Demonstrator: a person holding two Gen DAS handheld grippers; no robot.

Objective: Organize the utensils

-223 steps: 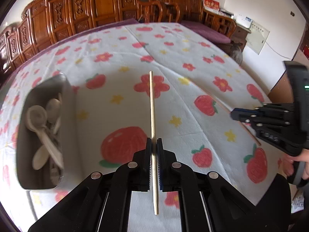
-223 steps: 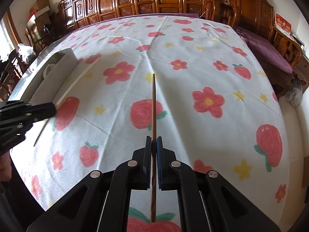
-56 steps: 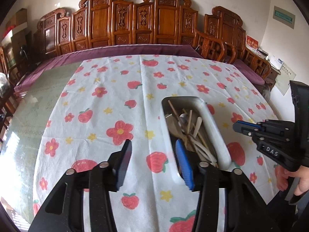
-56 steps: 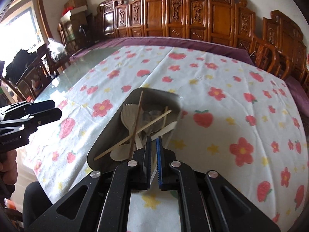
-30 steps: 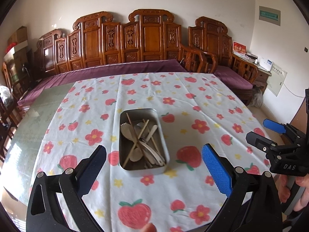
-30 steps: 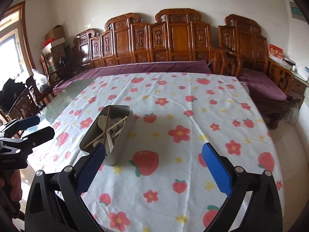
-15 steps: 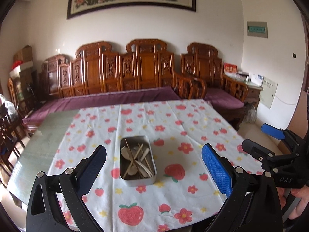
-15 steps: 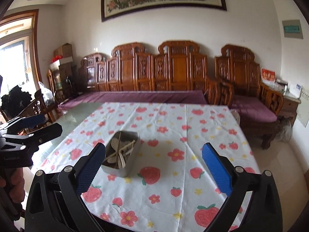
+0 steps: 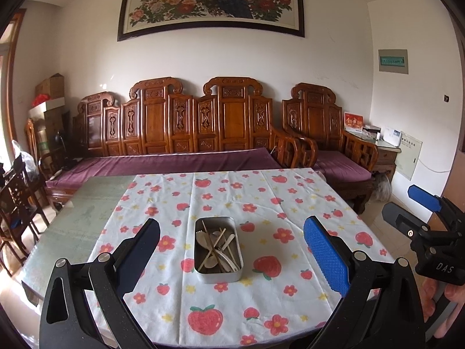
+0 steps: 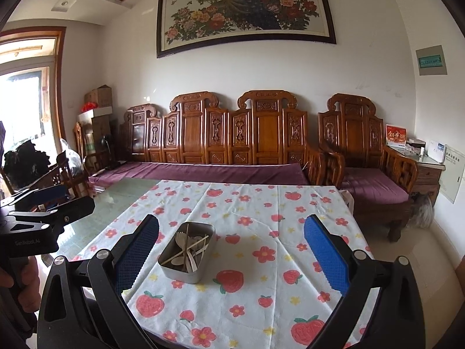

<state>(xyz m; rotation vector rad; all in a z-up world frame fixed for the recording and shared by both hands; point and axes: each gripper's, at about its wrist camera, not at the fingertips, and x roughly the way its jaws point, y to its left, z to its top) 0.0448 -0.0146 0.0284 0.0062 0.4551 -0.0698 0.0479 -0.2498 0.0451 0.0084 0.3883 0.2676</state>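
Note:
A rectangular metal tin (image 9: 218,273) stands on the tablecloth (image 9: 232,305) and holds pale spoons, forks and wooden chopsticks (image 9: 216,247). My left gripper (image 9: 231,254) is wide open and empty, held well back and above the table. My right gripper (image 10: 231,254) is also wide open and empty, at the same height; the tin (image 10: 177,273) lies below it to the left with the utensils (image 10: 189,250) inside. Each gripper shows in the other's view, the right gripper at the right edge (image 9: 407,212) and the left gripper at the left edge (image 10: 49,203).
The table (image 9: 87,203) has a white strawberry-and-flower cloth over glass. A carved wooden bench (image 9: 189,122) with purple cushions runs behind it. An armchair (image 9: 322,133) and a side cabinet (image 9: 383,151) stand at the right. Dark chairs (image 9: 17,192) stand at the left.
Both grippers have let go of their chopsticks into the tin, opened wide and pulled back and up from the table. The tin now looks smaller and farther away.

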